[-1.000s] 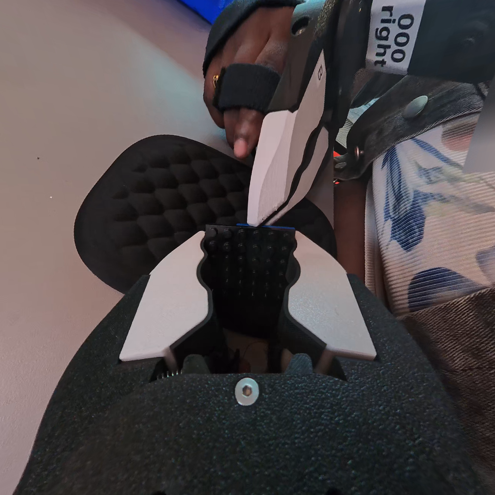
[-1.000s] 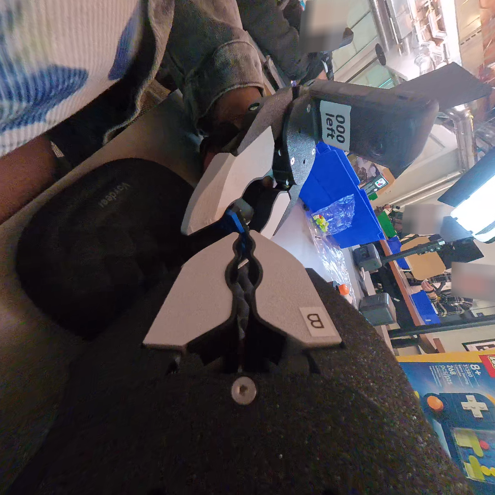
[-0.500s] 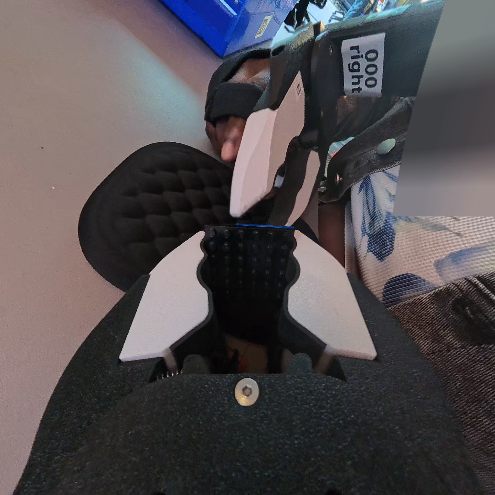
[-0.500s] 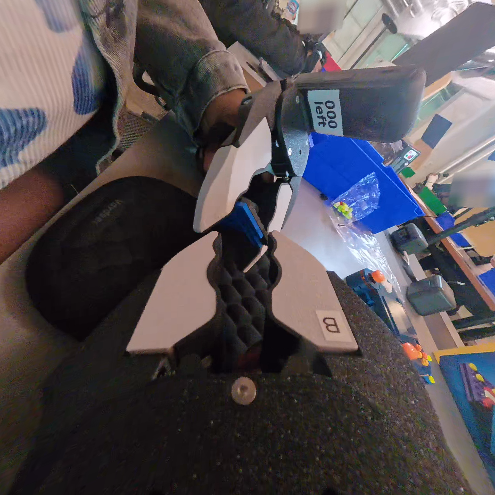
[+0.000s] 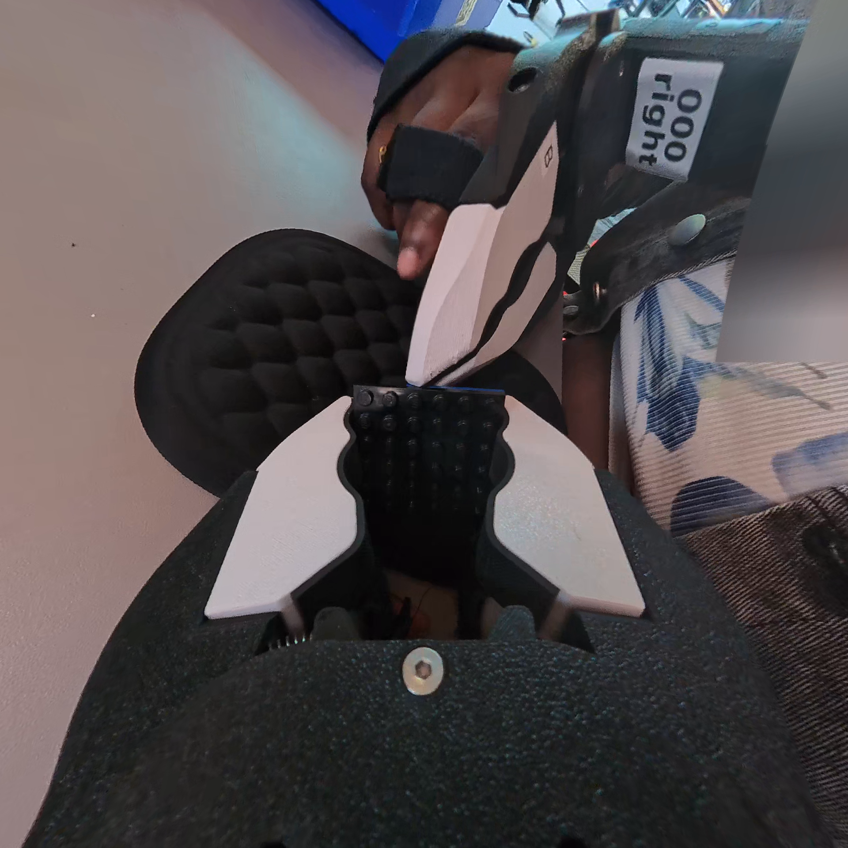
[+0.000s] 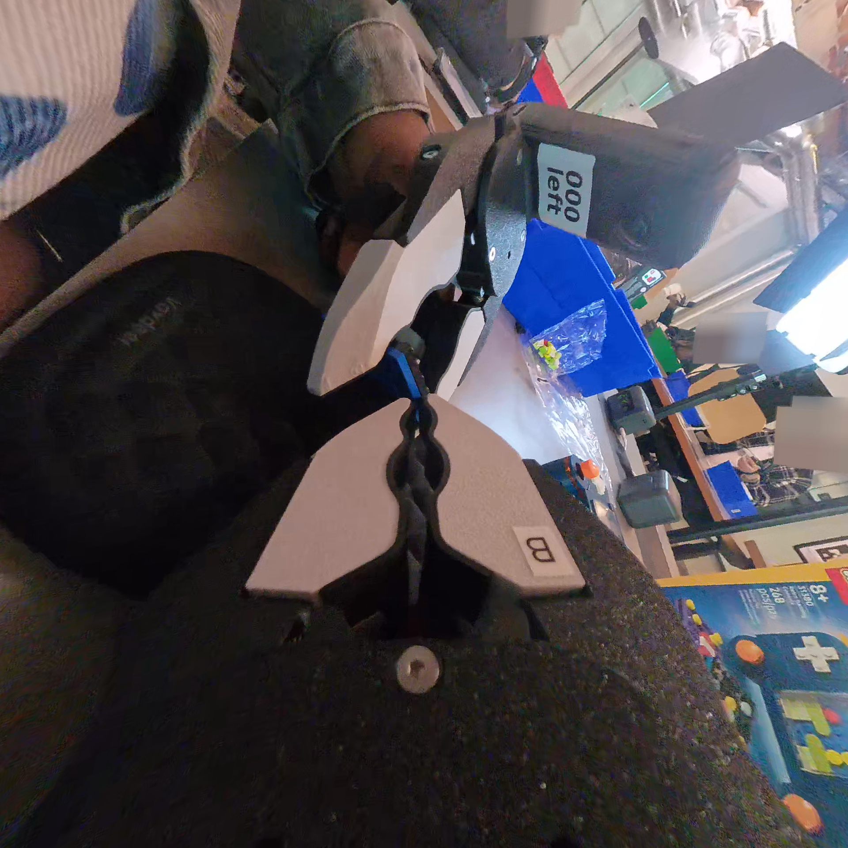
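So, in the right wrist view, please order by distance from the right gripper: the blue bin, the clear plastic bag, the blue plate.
From the right gripper:
1. Blue plate, at its fingertips.
2. Clear plastic bag, on the table to the right.
3. Blue bin, behind the bag.

a workshop or lab is suggested: blue storage bins (image 6: 573, 321) are ranged along a pale counter (image 6: 495, 385), a bag of small parts (image 6: 569, 339) and a brick-set box (image 6: 771, 688) are seen, with further desks (image 6: 688, 463) behind.
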